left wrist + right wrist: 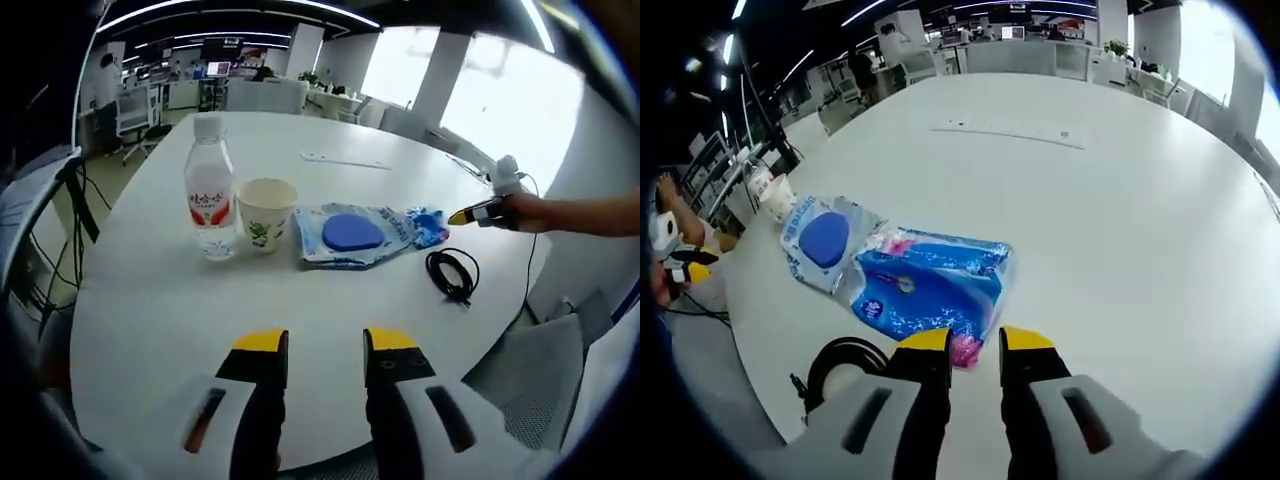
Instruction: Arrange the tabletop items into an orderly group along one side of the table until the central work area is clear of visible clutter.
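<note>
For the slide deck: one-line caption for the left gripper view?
Left gripper, jaws apart, faces a white table holding a water bottle, paper cup, blue packet and coiled black cable.

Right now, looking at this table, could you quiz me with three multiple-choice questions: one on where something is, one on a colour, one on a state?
1. Where does the cream paper cup stand?
A. beside the clear plastic water bottle
B. on the coiled black cable
C. on a chair

2. What colour are the tips of the left gripper?
A. green
B. yellow
C. red

3. How are the right gripper jaws?
A. shut on the cup
B. shut on the cable
C. apart, at the edge of the blue plastic packet

Answers: 1 A, cup and bottle stand side by side. 2 B, yellow tips show. 3 C, a gap shows between the jaws.
</note>
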`<state>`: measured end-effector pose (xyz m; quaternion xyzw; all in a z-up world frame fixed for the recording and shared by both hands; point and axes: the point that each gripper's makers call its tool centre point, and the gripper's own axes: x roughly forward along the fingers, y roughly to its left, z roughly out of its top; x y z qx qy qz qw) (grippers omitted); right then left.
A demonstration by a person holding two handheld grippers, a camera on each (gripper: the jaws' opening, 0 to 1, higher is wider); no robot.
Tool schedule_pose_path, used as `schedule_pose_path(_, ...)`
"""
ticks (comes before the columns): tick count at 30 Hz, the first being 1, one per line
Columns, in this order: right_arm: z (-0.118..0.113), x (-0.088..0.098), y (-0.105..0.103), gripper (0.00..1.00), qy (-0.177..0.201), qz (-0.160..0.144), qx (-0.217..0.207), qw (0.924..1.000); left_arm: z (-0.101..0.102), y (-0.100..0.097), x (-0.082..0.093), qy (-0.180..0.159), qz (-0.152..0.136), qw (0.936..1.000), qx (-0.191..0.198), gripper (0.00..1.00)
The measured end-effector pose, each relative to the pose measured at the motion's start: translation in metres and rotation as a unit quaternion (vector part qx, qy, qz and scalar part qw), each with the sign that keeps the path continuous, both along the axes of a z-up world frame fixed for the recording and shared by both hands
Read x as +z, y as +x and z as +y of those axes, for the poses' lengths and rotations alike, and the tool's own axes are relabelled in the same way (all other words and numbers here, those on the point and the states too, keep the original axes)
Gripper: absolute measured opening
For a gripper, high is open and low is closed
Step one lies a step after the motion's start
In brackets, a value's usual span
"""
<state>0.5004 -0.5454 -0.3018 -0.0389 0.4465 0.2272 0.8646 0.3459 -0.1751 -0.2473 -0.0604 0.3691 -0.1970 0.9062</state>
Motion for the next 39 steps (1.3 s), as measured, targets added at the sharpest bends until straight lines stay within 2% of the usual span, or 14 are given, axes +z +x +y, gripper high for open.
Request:
schedule_pose_path(14, 0.000, -0.005, 0.013, 0.13, 0.007, 0.011, -0.029, 0.9995, 0.004, -0.002, 0.000, 0.002, 0.004, 0.9999, 0.010, 0.28)
schedule_pose_path(24, 0.006, 0.013, 0.000, 0.02, 0.007, 0.008, -0.041, 0.9991, 0.006, 0.002, 0.002, 0.004, 0.004, 0.9999, 0.012, 0.27)
schedule_pose_path(39, -0.014, 0.017, -0.001, 0.00, 0.004, 0.010, -0.072, 0.9974, 0.003, 0.005, 0.004, 0.003, 0.003, 1.0000, 0.006, 0.26)
